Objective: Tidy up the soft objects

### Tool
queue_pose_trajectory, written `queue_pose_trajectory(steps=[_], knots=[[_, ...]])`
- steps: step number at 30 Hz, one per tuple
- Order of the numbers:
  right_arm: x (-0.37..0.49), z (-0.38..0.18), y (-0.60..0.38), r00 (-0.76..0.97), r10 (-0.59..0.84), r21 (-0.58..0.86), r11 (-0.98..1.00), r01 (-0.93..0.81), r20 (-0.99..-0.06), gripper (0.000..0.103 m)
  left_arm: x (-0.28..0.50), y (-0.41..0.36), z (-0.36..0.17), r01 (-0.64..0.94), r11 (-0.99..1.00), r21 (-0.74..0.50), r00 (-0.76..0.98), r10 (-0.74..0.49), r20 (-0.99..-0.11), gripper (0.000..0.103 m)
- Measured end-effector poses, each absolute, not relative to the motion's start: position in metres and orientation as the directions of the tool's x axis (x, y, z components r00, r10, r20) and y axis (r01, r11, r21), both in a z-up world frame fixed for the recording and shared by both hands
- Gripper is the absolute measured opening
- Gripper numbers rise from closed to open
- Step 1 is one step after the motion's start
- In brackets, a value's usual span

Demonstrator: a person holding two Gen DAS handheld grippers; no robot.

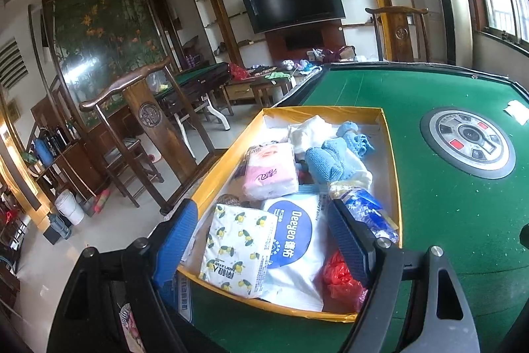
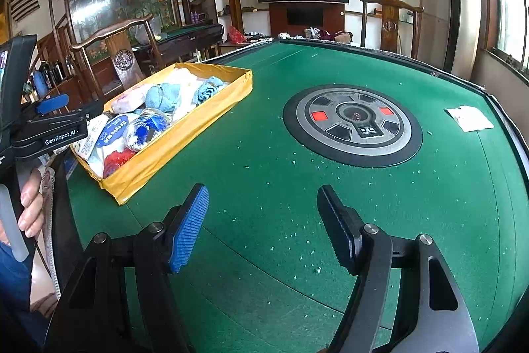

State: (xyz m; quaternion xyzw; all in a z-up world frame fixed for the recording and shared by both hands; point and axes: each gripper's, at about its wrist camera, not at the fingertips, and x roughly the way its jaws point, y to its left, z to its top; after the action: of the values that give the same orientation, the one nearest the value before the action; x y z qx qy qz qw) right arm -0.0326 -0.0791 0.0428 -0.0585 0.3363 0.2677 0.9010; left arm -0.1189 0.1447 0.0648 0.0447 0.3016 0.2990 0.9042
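Only on the right wrist: white paper (image 2: 469,118) (table's far edge).

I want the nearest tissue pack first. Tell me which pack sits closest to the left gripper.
The lemon-print tissue pack, between the left gripper's open fingers; the pink tissue pack lies farther back.

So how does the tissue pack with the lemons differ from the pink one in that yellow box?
The lemon-print pack is white with yellow lemons; the pink pack is pink and white. The lemon-print pack lies at the near end of the yellow box, between the open fingers of the left claw; the pink pack lies farther in, beside the blue cloth. Both are soft plastic-wrapped packs lying inside the box, ungripped.
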Motion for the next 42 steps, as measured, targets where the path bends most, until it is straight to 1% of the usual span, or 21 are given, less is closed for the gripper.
queue_pose_trajectory(steps=[33,42], knots=[[-0.0337,0.0405,-0.0795,0.632,0.434,0.065,0.852,-0.519,-0.642,0.069,-0.1223,0.1512,0.0579,-0.530,0.800,0.281,0.623,0.592,-0.512,0.081],[-0.0335,0.0404,-0.0799,0.634,0.432,0.063,0.853,-0.517,-0.641,0.069,-0.1264,0.1524,0.0582,-0.580,0.739,0.343,0.572,0.669,-0.474,0.081]])
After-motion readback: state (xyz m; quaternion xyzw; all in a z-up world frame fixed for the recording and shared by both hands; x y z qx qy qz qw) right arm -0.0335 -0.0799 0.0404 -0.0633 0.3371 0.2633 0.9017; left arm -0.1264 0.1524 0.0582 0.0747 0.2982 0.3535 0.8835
